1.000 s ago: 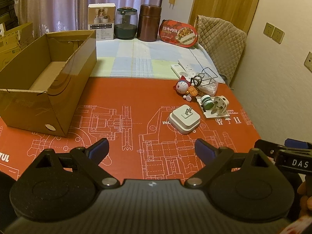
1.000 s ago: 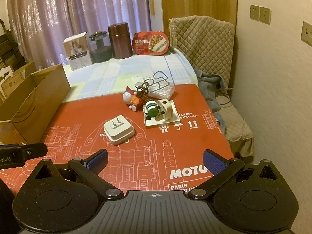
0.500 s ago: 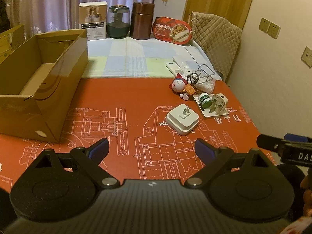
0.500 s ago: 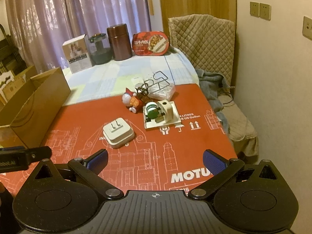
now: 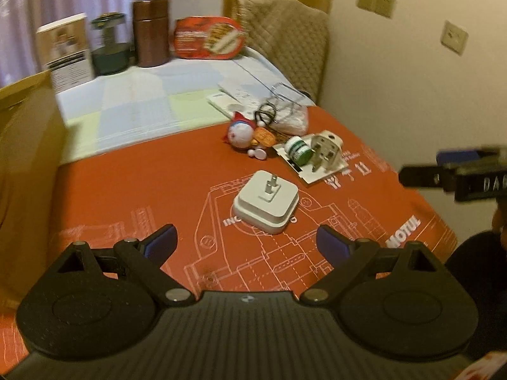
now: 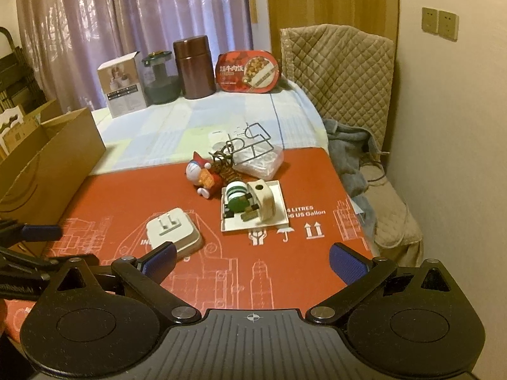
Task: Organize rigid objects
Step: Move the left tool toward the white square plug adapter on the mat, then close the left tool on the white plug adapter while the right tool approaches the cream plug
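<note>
Left wrist view: white charger block (image 5: 265, 203) sits prongs-up on the red mat (image 5: 133, 196), dead ahead

I'd square up on its flat sides and stay clear of the prongs; left gripper (image 5: 247, 243) gapes wide, holding nothing, right gripper (image 6: 252, 261) likewise spread and empty

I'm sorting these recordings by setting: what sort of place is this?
Probably a room in a home: curtains, a chair with a quilted cover, and a table holding a boxed meal and canister.
</note>
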Demonstrator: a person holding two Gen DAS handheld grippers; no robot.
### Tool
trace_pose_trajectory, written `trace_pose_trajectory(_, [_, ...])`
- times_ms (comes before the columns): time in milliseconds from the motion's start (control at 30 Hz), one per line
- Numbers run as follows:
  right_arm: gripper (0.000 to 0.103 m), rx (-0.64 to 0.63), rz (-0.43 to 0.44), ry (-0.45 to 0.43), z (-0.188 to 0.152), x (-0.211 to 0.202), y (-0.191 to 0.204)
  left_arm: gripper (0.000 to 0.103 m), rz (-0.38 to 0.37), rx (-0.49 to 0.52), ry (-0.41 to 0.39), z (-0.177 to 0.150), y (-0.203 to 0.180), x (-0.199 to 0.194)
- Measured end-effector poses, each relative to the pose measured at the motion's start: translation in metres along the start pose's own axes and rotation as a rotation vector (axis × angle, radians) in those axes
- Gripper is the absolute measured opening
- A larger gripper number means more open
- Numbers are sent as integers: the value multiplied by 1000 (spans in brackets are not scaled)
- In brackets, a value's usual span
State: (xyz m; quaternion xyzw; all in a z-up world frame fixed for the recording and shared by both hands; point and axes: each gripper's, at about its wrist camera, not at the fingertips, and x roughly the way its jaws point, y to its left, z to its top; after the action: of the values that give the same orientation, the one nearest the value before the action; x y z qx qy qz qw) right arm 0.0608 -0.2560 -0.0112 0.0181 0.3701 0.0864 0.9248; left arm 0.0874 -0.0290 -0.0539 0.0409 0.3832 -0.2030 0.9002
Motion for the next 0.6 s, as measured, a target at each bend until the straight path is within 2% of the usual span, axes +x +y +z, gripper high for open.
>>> trace_pose_trajectory(267, [100,-20,38,0,13,29,-8,91,-54,126,6,7,-3,56])
trace_pose_trajectory(600, [98,-86,27,35,18,68,-10,78,-81,210,45,13,-10,102])
